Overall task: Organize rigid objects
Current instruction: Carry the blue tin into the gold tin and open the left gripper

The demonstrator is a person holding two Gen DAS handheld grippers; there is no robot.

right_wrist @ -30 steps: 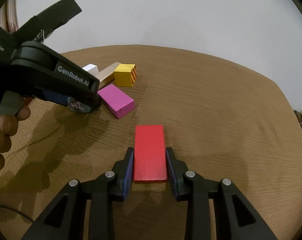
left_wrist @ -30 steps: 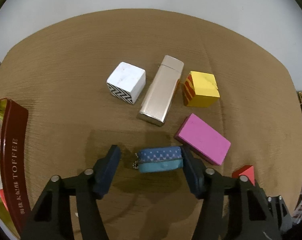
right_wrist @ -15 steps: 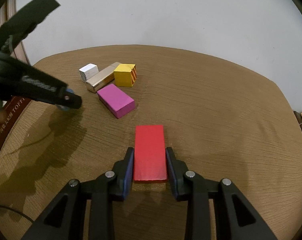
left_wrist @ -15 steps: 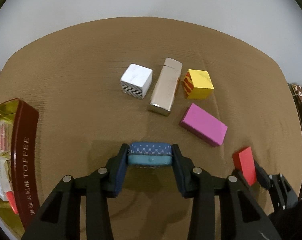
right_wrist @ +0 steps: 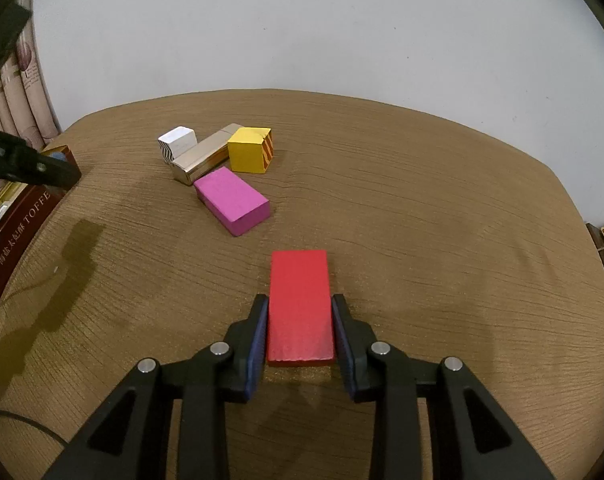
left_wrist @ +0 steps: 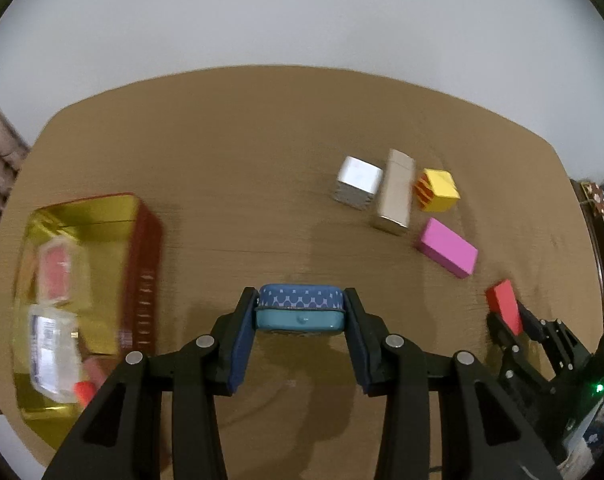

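Okay, your left gripper is clamped on the blue tin, up off the table. Carry it level over the toffee box, lower between the packets, then release. Your right gripper pinches the red block; keep it parked.

Left wrist view looked forward and down over its fingers across the brown table, right wrist view sat lower and nearer, both shared the pink block and neighbouring blocks.
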